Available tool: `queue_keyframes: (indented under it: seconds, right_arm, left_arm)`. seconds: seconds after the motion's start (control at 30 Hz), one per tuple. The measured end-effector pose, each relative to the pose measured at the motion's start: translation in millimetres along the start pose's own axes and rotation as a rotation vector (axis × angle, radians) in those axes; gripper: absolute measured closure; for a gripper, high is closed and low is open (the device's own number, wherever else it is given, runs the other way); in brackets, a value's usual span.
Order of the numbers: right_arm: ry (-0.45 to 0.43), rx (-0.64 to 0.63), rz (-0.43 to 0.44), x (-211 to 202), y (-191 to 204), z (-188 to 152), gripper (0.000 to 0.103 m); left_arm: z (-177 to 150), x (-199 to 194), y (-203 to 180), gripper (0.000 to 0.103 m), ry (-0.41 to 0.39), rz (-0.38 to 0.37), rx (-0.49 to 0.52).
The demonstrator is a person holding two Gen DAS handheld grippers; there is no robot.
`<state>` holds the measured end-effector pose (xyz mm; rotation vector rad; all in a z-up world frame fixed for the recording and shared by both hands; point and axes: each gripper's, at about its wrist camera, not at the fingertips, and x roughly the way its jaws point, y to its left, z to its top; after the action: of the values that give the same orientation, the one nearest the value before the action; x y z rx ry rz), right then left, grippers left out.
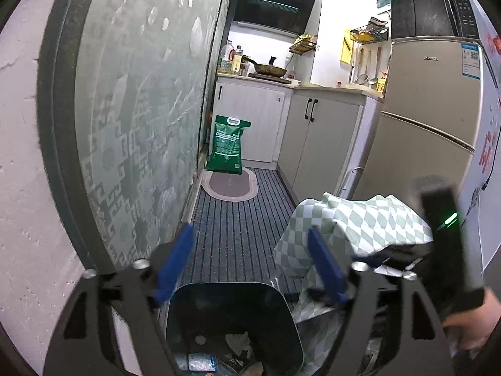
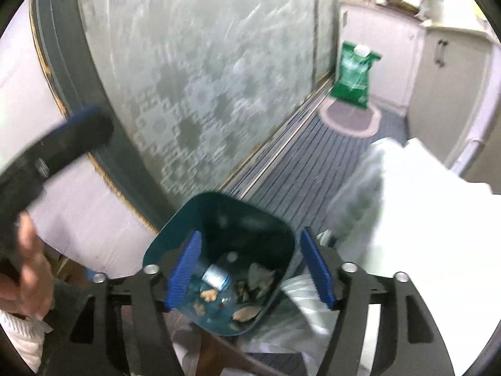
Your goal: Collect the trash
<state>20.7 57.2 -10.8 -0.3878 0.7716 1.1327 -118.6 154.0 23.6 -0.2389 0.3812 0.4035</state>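
A dark teal trash bin [image 1: 233, 319] stands on the floor below both grippers; it also shows in the right wrist view [image 2: 200, 219]. Inside lie a small plastic bottle [image 2: 215, 277], crumpled paper [image 2: 260, 277] and scraps. My left gripper [image 1: 250, 261] is open and empty above the bin's rim. My right gripper [image 2: 252, 266] is open and empty over the bin's mouth. The other gripper shows in each view, at the right edge of the left view [image 1: 444, 235] and at the left of the right view [image 2: 53, 147].
A table with a green-white checked cloth [image 1: 360, 219] stands right of the bin. A frosted sliding door [image 1: 134, 109] runs along the left. Striped carpet [image 1: 238, 222] leads to a green sack [image 1: 227, 145], cabinets [image 1: 316, 138] and a fridge [image 1: 429, 131].
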Motion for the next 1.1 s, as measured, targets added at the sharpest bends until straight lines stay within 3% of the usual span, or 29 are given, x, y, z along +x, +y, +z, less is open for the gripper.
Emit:
queue_keyframes:
  seconds: [0.2,0.3,0.7,1.1]
  right_arm:
    - [-0.114,0.051,-0.061,-55,-30,-4,0.012]
    - [-0.159,0.083,-0.088,-80,-45,-8,0.004]
    - [-0.25,0.133,-0.181,-167,-89,-30,0.003]
    - [-0.233,0.048,-0.089,-184,-86,-49,0.003]
  left_arm:
    - [-16,8,-5,0.004,0.056,0.039,0.017]
    - [-28,13,-12,0.003,0.106,0.07,0.044]
    - [-58,28,-44,0.003,0.233,0.096,0.076]
    - [-68,31,-53,0.003,0.261,0.124,0.036]
